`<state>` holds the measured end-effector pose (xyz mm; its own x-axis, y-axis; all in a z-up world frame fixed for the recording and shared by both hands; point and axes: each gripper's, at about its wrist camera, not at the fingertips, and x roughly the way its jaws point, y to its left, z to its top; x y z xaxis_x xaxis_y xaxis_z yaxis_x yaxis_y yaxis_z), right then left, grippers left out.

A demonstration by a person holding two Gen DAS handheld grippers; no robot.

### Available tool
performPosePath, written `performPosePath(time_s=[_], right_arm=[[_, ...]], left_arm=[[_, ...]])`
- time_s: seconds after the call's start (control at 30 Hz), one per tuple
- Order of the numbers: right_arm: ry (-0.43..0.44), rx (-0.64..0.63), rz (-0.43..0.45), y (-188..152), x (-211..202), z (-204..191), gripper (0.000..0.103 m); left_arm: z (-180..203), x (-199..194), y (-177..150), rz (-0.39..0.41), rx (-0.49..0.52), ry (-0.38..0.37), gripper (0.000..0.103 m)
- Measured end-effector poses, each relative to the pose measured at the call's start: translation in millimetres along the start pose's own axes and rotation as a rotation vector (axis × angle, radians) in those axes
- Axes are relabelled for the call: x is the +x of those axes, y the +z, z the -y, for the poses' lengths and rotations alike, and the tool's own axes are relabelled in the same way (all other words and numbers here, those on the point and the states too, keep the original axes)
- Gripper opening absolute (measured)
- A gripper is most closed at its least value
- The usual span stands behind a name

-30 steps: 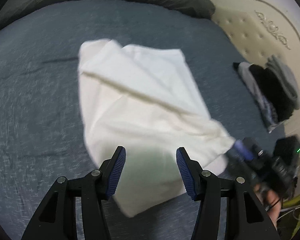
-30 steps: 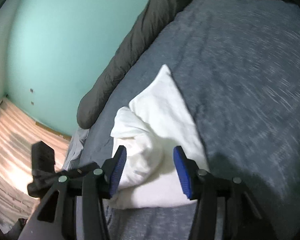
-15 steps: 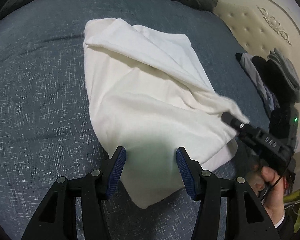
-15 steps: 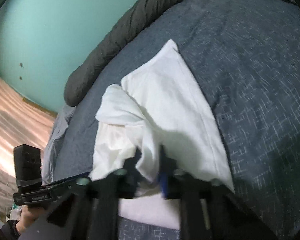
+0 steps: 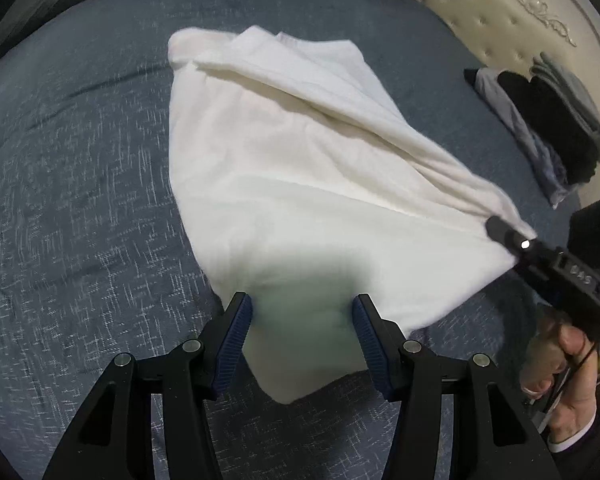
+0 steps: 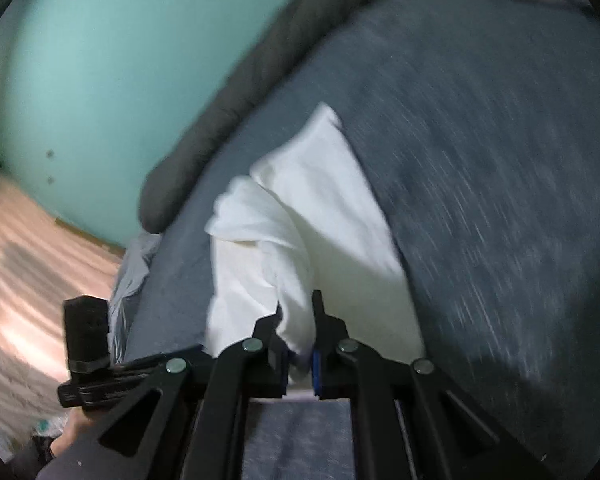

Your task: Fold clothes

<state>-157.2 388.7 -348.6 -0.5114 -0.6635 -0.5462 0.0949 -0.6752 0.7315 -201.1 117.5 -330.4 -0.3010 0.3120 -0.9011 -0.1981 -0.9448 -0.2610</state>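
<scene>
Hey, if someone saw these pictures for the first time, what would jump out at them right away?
The white garment spread in the middle of the dark blue bedspread stands out most. The right gripper is shut on its bunched corner, having just been closing, while the left gripper hovers open above the near edge. At the far right, by the cream headboard, lies a pile of dark clothes.

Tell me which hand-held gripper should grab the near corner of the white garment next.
Left. The left hand-held gripper stands open, straddling the near corner of the white garment. The right hand-held gripper has just closed and already pinches another corner, so it is occupied.
</scene>
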Motion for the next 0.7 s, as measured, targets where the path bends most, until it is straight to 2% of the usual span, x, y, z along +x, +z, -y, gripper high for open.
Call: performPosePath(time_s=[0.17,0.3,0.5,0.6,0.7], right_arm=[[-0.028,0.030,-0.036,-6,7,15,0.007],[0.008,0.089,-0.046,-9,7,26,0.007],[-0.009,0.087,-0.043,-5,8,22,0.011],[-0.066,0.029,0.004,3,-4,12,0.027],[-0.096,-0.026,0.064,14,-18,1,0.031]], left_arm=[[3,3,-6,-0.006,0.010,0.015,0.058],[1,4,-10,-0.005,-0.010,0.001,0.059],[-1,1,-18,0.017,-0.031,-0.018,0.061],[-6,-8,-23,0.061,-0.047,-0.025,0.061],[-17,-20,-29,0.106,-0.075,-0.026,0.061]])
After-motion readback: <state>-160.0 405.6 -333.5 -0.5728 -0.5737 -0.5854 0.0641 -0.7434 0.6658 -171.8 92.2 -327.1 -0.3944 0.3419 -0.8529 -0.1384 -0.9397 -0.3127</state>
